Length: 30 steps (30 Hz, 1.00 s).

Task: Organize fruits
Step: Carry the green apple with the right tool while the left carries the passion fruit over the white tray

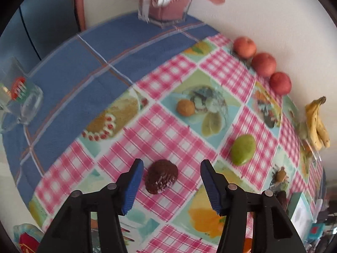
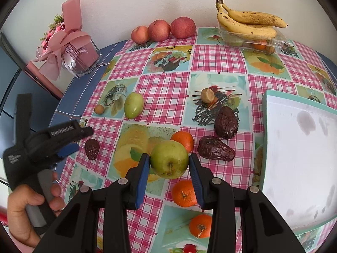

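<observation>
In the left wrist view my left gripper [image 1: 171,164] stands open just above the tablecloth, and a small dark wrinkled fruit [image 1: 162,176] lies between its blue pads without touching them. The right wrist view shows that gripper [image 2: 82,140] at the left in a person's hand [image 2: 31,206], beside the same dark fruit [image 2: 92,148]. My right gripper [image 2: 169,162] is shut on a green apple [image 2: 169,159], with a pad against each side. Three oranges [image 2: 184,193] and two larger dark wrinkled fruits [image 2: 215,148] lie around the apple.
Three red apples [image 2: 159,30] line the wall, and bananas [image 2: 248,23] rest on a clear plastic tub [image 2: 276,41]. A green fruit [image 2: 133,105] and two small brown fruits [image 2: 207,95] lie mid-table. A white teal-edged box [image 2: 299,154] stands right, a pink gift box [image 2: 71,48] back left, glasses [image 1: 27,105] far left.
</observation>
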{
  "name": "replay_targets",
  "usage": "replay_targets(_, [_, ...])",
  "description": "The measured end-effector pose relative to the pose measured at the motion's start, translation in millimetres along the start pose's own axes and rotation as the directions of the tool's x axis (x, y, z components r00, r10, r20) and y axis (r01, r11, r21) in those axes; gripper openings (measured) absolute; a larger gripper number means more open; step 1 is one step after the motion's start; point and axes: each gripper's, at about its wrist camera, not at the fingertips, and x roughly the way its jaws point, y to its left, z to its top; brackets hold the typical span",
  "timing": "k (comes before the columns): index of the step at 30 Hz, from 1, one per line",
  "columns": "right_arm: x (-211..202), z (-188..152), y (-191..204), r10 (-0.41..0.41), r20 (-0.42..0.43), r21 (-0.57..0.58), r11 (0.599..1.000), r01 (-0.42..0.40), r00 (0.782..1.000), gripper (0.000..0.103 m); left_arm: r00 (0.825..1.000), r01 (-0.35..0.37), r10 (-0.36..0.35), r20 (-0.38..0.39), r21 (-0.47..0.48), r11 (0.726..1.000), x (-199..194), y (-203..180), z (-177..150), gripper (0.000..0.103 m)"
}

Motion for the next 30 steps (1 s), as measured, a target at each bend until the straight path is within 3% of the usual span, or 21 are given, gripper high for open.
replay_targets(3, [-1, 0, 0, 0.004, 0.001, 0.001, 1.000, -0.004, 1.000, 0.040, 0.999, -0.030, 0.030, 0.022, 0.004, 1.000, -4, 0, 2, 0.060])
replay_targets(11, [-1, 0, -2, 0.003, -0.005, 0.007, 1.000, -0.003, 1.000, 0.040, 0.994, -0.085, 0.083, -0.069, -0.022, 0.996, 24, 9, -6, 0.059])
replay_targets(14, [0, 0, -3, 0.004, -0.006, 0.007, 1.000, -0.004, 1.000, 0.040, 0.994, -0.051, 0.047, -0.097, -0.033, 0.998, 30, 11, -9, 0.041])
replay_targets(20, [-1, 0, -3, 0.006, -0.004, 0.009, 1.000, -0.006, 1.000, 0.040, 0.997, -0.015, 0.014, -0.074, -0.013, 1.000, 21, 1, -10, 0.041])
replay_targets(30, [-16, 5, -25, -0.002, 0.036, 0.067, 0.998, 0.000, 0.999, 0.040, 0.996, 0.084, -0.086, 0.032, 0.054, 0.995, -21, -30, -6, 0.041])
